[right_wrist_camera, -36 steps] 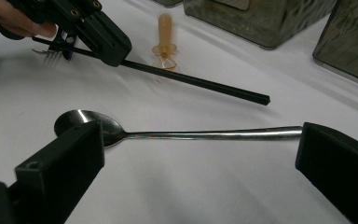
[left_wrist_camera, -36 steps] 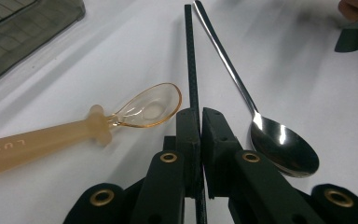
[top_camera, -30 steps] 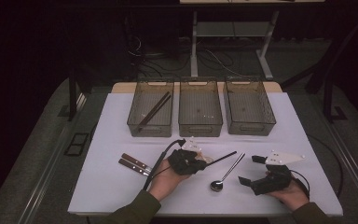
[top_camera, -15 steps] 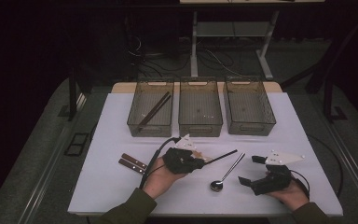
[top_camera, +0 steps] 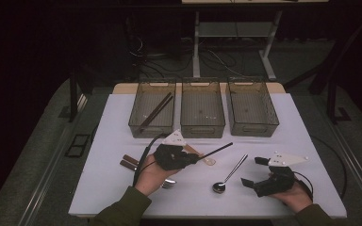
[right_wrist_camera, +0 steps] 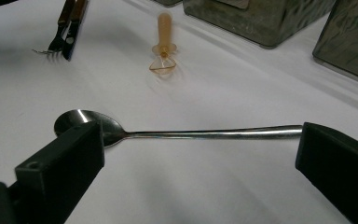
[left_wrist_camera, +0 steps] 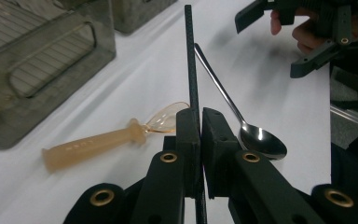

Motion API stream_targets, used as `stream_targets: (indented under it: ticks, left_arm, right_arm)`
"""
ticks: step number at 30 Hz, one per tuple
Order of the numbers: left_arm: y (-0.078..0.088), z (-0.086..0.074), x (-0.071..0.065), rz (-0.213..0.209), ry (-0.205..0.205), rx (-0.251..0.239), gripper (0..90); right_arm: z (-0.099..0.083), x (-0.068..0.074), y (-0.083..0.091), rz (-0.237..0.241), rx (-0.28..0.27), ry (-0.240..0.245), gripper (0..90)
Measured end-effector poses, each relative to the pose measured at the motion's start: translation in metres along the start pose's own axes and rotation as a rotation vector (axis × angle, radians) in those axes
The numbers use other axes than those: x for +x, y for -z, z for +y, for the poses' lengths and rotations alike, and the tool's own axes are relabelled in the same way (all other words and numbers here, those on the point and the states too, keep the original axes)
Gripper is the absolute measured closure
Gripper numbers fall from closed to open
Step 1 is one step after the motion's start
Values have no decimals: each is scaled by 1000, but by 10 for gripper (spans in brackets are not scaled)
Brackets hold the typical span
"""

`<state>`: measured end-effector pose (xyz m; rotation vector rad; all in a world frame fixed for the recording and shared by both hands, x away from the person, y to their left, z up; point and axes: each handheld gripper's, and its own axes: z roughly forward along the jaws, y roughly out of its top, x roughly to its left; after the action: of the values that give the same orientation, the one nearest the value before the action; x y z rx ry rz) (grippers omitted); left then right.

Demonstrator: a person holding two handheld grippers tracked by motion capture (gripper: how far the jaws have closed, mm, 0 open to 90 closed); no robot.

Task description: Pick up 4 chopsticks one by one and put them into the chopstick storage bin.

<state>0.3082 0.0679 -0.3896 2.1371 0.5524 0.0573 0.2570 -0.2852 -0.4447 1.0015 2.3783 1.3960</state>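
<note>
From above, on the white worktop (top_camera: 292,117), the left tool (top_camera: 195,159) is clamped on a black chopstick (top_camera: 217,150) pointing toward a steel spoon (top_camera: 228,175). The right tool (top_camera: 254,172) rests with jaws apart. Three bins (top_camera: 202,108) stand behind. Left gripper view: the chopstick (left_wrist_camera: 191,70) stands between shut jaws, beside an amber spoon (left_wrist_camera: 102,142). Right gripper view: the steel spoon (right_wrist_camera: 191,134) lies between wide jaws.
</note>
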Motion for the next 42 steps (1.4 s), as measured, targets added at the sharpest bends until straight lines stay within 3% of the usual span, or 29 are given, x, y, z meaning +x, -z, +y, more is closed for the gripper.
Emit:
stream_targets:
  ticks: [7, 16, 29, 35, 42]
  left_arm:
    - [15, 1, 9, 36, 10, -25, 857]
    - [38, -3, 27, 89, 62, -83, 857]
    - [62, -3, 50, 159, 92, -116, 857]
    - [70, 2, 68, 206, 111, -131, 857]
    - [75, 12, 97, 274, 139, -108, 857]
  right_arm:
    - [0, 0, 1, -1, -4, -1, 12]
    - [0, 0, 1, 2, -6, 5, 12]
    - [0, 0, 1, 0, -8, -7, 12]
    - [0, 0, 1, -3, -6, -8, 12]
    - [0, -1, 0, -5, -3, -9, 12]
